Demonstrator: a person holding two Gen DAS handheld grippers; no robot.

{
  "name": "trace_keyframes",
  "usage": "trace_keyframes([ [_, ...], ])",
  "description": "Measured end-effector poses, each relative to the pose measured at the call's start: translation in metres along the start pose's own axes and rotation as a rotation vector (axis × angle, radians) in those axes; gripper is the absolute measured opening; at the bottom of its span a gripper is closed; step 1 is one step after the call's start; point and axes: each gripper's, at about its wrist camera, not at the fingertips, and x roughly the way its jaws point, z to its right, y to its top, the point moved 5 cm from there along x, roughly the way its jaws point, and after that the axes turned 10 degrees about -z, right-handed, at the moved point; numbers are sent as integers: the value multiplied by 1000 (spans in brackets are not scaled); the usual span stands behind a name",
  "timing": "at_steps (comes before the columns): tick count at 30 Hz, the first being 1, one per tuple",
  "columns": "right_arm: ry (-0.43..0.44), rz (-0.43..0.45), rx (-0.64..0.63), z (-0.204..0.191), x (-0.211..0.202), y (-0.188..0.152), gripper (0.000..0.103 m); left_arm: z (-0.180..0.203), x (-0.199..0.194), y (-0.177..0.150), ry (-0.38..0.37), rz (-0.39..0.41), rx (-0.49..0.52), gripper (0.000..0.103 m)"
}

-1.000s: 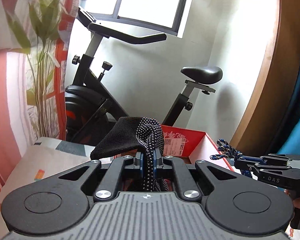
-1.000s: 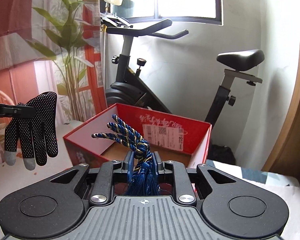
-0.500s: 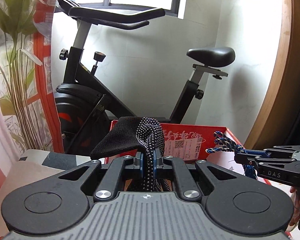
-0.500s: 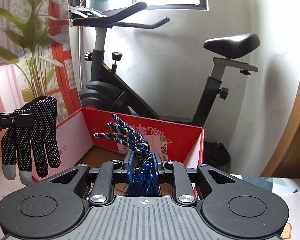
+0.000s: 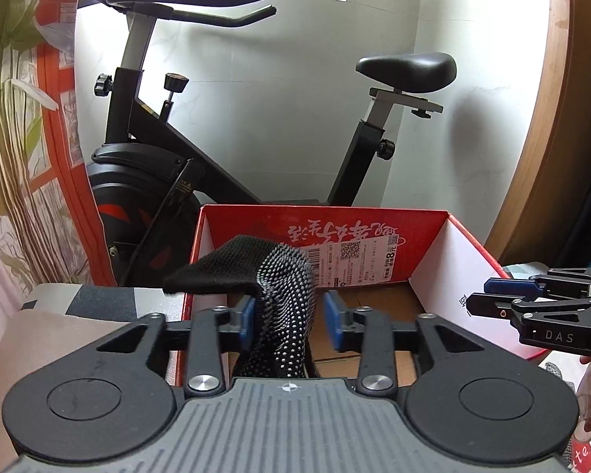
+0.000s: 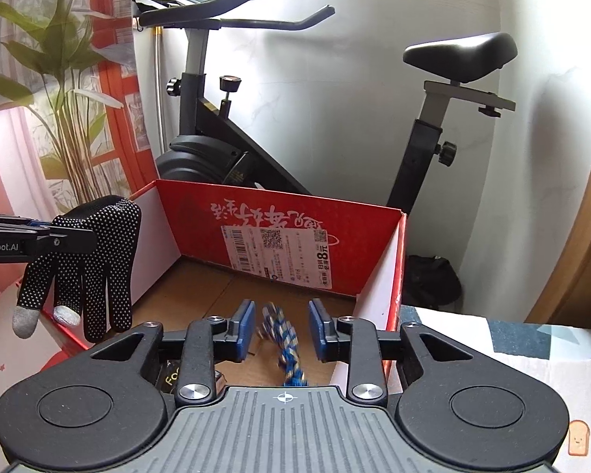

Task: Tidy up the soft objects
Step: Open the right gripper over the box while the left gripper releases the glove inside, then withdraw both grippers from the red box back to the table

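Note:
A black glove with white dots [image 5: 256, 268] sags between the blue pads of my left gripper [image 5: 290, 317], whose jaws are opening; the pads no longer squeeze it. In the right wrist view the glove [image 6: 94, 260] still hangs at the left gripper's tip [image 6: 86, 236], over the left wall of the red cardboard box [image 6: 201, 213]. My right gripper [image 6: 281, 329] is opening too. A blue and gold braided cord [image 6: 285, 351] drops, blurred, between its parted pads above the box floor. The right gripper [image 5: 488, 295] shows by the box's right wall [image 5: 445, 260].
An exercise bike [image 6: 224, 149] stands right behind the box against a white wall. A leafy plant and red-patterned curtain [image 6: 59, 79] fill the left. A patterned tablecloth [image 6: 492, 335] lies right of the box. A small dark item [image 6: 169, 378] lies inside the box.
Both grippers came forward and down over the red box. Both jaws have parted: the cord has slipped from the right pads and falls, and the glove hangs loose between the left pads.

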Motion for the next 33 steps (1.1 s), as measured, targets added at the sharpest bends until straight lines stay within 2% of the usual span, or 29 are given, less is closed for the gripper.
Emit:
trace_keyframes([
  [1,1,3,0,-1,-2,0,31,0,-4,1,-5,11,2,58],
  [3,4,9,3,-2,-7,0,34,2,-12,3,-11,26,9,61],
  [6,10,16,5,-7,-18,-1,44,2,-26,5,-1,45,11,71],
  [10,9,28,6,-14,-33,-3,68,5,-48,4,13,71,37,91],
  [11,9,34,10,-16,-38,-4,71,6,-54,3,19,74,46,97],
  [12,18,44,16,-17,-44,-5,73,7,-60,3,30,78,56,99],
  [14,35,50,31,-19,-53,-6,89,9,-70,0,48,86,71,103],
  [17,41,68,49,-20,-67,-9,100,10,-85,-5,98,88,81,103],
  [20,37,82,64,-21,-80,-13,103,8,-99,-14,141,79,71,103],
  [23,63,76,87,-22,-91,-18,103,9,-112,-26,124,81,48,103],
  [26,53,88,76,-26,-104,-29,103,10,-122,-42,108,57,13,103],
  [33,55,72,64,-40,-129,-75,103,17,-138,-106,67,-3,-37,103],
])
